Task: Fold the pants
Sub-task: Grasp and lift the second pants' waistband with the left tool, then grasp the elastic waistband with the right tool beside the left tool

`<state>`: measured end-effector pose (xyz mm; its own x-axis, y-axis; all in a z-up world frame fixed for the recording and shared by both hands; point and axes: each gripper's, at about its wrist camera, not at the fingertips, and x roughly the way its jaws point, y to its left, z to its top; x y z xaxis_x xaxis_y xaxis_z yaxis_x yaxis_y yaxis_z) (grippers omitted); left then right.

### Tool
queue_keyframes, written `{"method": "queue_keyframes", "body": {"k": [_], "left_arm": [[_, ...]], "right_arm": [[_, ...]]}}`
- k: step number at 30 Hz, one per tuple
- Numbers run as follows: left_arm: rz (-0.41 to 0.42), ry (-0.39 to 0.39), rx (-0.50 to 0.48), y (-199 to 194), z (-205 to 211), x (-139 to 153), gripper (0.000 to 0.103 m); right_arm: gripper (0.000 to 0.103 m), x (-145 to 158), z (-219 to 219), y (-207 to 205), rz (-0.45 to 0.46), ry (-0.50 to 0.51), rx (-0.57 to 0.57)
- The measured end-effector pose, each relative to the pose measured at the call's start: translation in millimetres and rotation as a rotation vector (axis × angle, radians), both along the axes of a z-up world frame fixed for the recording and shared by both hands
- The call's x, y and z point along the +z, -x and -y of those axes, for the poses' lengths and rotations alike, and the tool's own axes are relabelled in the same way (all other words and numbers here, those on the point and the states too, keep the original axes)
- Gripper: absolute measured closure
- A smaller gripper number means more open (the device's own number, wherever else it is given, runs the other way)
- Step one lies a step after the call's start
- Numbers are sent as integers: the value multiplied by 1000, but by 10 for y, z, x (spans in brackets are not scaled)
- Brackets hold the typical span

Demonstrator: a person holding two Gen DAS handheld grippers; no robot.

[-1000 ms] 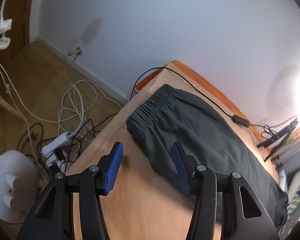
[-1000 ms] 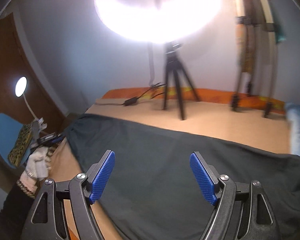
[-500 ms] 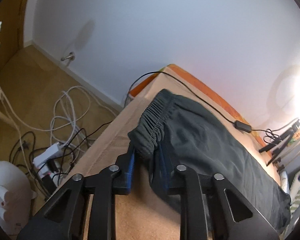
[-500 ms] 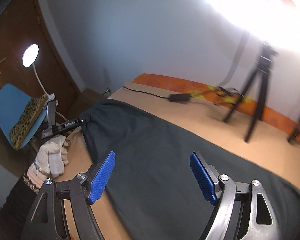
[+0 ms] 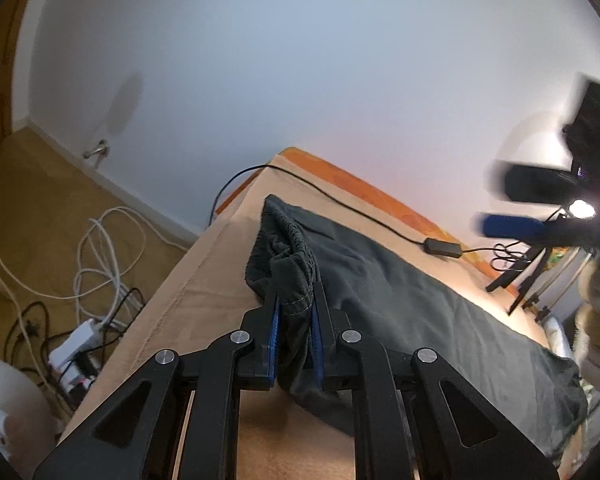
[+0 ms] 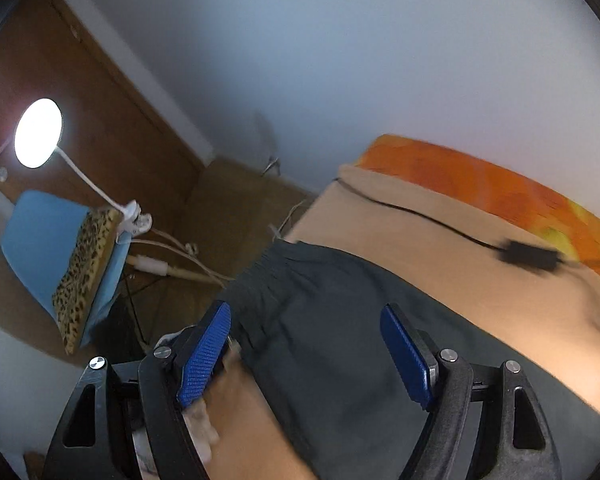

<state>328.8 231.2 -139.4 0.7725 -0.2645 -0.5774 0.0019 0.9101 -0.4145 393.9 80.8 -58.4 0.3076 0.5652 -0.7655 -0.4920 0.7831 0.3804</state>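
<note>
Floor: power strip (image 5: 74,340) and white cables (image 5: 100,248) lie beside the bed (image 5: 204,280).
Pants (image 5: 400,300): dark grey, spread along the bed, waistband corner bunched and raised.
Left gripper (image 5: 294,312): clamped tight on that waistband corner.
Right gripper (image 6: 304,352): blue pads wide apart above the pants, holding nothing; blurred, seemingly not touching.

A home bedroom: bed (image 5: 228,276), wooden door (image 6: 72,92), parquet floor (image 5: 40,208).

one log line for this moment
left gripper: shut on pants waistband | right gripper: open above pants | pants: flat on bed
</note>
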Motion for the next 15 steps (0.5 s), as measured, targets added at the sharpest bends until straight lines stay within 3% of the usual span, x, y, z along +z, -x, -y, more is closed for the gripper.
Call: {"method": "queue_keyframes", "body": {"k": [5,15], "left_arm": [[31,-3,-38,21,78,41,91],[42,-6,-74,14,125,69,92]], "right_arm": [[24,-288,-675,-255,-95,69,54],[32,-853,-1168,-471,-231,180,46]]}}
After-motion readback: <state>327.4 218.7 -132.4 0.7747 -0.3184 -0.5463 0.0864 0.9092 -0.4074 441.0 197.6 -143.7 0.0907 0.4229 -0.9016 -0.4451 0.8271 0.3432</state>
